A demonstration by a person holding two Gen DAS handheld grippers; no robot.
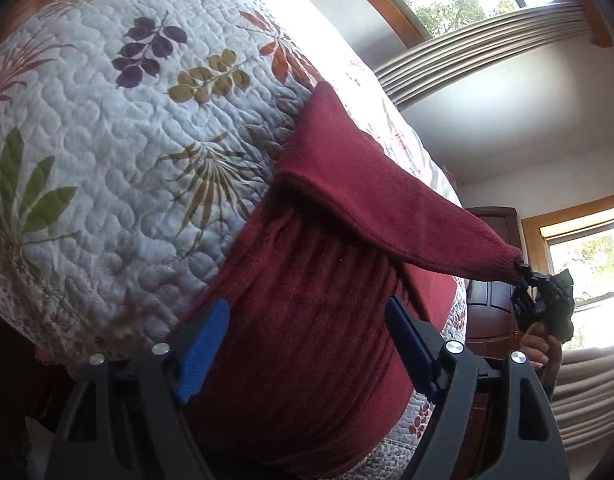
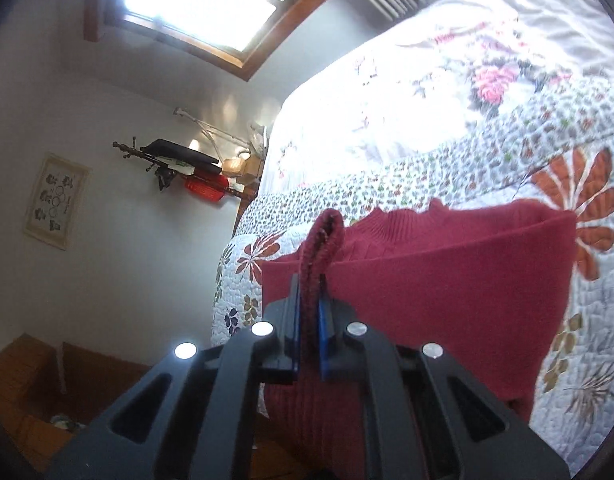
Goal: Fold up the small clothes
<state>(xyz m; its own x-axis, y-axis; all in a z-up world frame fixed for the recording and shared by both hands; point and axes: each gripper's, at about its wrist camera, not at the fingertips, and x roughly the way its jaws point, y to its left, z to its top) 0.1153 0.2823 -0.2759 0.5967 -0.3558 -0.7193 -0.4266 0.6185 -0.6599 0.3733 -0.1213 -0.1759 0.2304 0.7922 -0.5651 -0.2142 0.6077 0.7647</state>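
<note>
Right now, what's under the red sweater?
The floral quilt lies under the red sweater, showing around its edges. The right tongs hold its cuff up; anything beneath its body is covered.

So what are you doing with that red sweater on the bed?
A person is folding a red sweater on a leafy quilt. The right hand-held gripper is shut on the cuff of one sleeve, holding it lifted and stretched out above the sweater's body. The left hand-held gripper is open, its fingers either side of the sweater body, gripping nothing. The sleeve is not yet laid down flat.
</note>
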